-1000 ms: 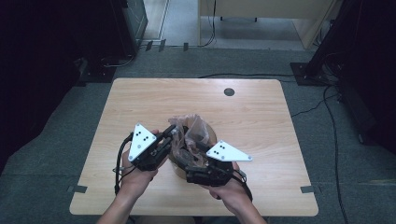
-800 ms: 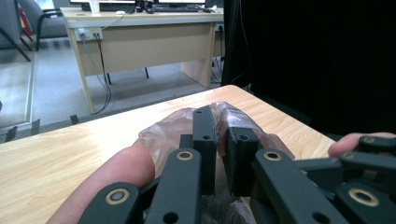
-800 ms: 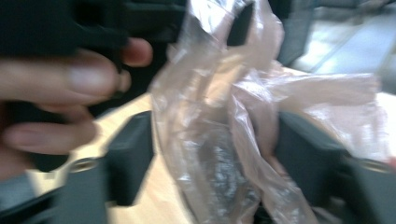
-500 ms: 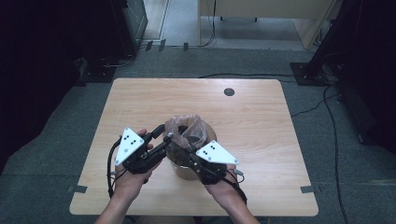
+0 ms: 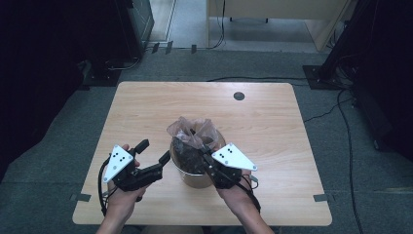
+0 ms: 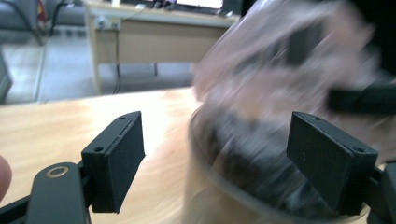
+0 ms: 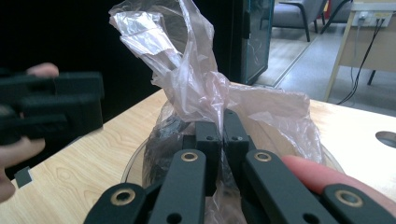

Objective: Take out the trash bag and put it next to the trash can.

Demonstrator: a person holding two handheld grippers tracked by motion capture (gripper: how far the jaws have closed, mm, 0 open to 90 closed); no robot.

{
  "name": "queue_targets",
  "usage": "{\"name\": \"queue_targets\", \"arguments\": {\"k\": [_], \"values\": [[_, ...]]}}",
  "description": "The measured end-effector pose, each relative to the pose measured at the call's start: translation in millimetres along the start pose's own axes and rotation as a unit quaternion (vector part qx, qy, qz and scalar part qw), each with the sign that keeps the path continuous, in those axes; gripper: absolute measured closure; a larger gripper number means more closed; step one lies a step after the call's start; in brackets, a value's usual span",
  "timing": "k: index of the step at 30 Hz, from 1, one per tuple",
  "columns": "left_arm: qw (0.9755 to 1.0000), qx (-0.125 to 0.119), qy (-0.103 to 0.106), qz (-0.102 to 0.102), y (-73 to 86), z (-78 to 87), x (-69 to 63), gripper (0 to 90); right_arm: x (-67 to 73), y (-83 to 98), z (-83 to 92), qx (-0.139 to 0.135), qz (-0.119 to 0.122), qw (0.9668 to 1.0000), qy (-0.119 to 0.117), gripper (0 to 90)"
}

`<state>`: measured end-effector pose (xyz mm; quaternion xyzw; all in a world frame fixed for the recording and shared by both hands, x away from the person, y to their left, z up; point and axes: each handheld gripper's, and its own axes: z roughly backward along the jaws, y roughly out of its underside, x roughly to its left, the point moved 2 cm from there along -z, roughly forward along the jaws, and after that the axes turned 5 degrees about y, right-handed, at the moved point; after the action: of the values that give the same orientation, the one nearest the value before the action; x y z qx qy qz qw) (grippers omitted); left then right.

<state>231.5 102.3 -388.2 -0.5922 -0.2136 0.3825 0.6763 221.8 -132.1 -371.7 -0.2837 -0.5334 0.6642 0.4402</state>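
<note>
The bagged pot (image 5: 195, 168) blocks the table's (image 5: 146, 107) near middle; elsewhere the tabletop seems open.

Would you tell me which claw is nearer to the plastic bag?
Right. The right claw is shut on the bag; the left claw stands open beside it.

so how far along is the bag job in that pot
Done so far: the plastic bag sits inside the round container, its top gathered upward. In hand: the right gripper is shut on the bunched plastic, while the left gripper, whose jaws have just been opening, stands beside the container with nothing pressed between its pads. Left: the bag's neck looks loose and untied, so securing or lifting it probably remains.
</note>
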Motion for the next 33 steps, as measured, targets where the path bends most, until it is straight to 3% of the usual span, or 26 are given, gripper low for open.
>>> {"name": "queue_targets", "arguments": {"k": [3, 5, 8, 9, 10, 12, 15, 16, 17, 21, 24, 27, 33], "values": [[0.9984, 0.032, -0.044, -0.016, 22.5, 2.3, 16.2, 18.2, 0.6, -2.4, 1.4, -0.006, 0.002, 1.0, 0.0, 89.5], [0.9957, 0.057, -0.071, -0.018, 37.3, 3.2, 26.4, 16.7, 0.9, -4.4, 2.7, -0.012, 0.004, 0.9999, 0.001, 89.6], [0.9925, 0.078, -0.094, -0.003, 52.6, 5.7, 39.4, 15.6, 0.0, -7.9, 4.7, -0.02, 0.006, 0.9998, 0.001, 89.6], [0.9892, 0.097, -0.109, 0.015, 67.9, 8.8, 53.6, 11.8, -0.1, -9.1, 5.5, -0.021, 0.004, 0.9998, 0.001, 89.6], [0.9868, 0.106, -0.121, 0.019, 75.3, 10.0, 60.0, 10.9, -0.8, -10.4, 6.0, -0.024, 0.005, 0.9997, 0.001, 89.6], [0.9801, 0.128, -0.151, -0.001, 88.9, 12.6, 69.3, 10.9, -1.2, -12.8, 6.6, -0.03, 0.009, 0.9995, 0.001, 89.6], [0.9715, 0.158, -0.175, -0.021, 103.5, 14.7, 78.9, 10.9, -0.8, -17.1, 8.0, -0.036, 0.012, 0.9993, 0.004, 89.6], [0.9697, 0.165, -0.179, -0.021, 107.1, 15.0, 81.7, 10.9, -0.6, -18.8, 8.5, -0.041, 0.014, 0.9991, 0.004, 89.6], [0.9697, 0.165, -0.179, -0.021, 107.1, 15.0, 81.7, 10.9, -0.2, -20.7, 9.1, -0.045, 0.014, 0.9989, 0.003, 89.6], [0.9634, 0.191, -0.188, -0.007, 118.6, 15.1, 93.2, 10.9, 1.1, -28.0, 12.6, -0.065, 0.018, 0.9977, 0.007, 89.6], [0.9619, 0.198, -0.188, -0.001, 120.3, 14.2, 94.9, 10.9, 1.0, -32.9, 17.2, -0.093, 0.019, 0.9954, 0.017, 89.6], [0.9581, 0.216, -0.189, 0.003, 125.2, 11.3, 96.8, 10.9, -0.1, -38.4, 21.8, -0.115, 0.021, 0.9926, 0.031, 89.6], [0.9541, 0.234, -0.186, 0.002, 133.7, 6.5, 96.9, 10.9, -7.3, -53.5, 31.0, -0.148, 0.02, 0.9873, 0.055, 89.6]]}}
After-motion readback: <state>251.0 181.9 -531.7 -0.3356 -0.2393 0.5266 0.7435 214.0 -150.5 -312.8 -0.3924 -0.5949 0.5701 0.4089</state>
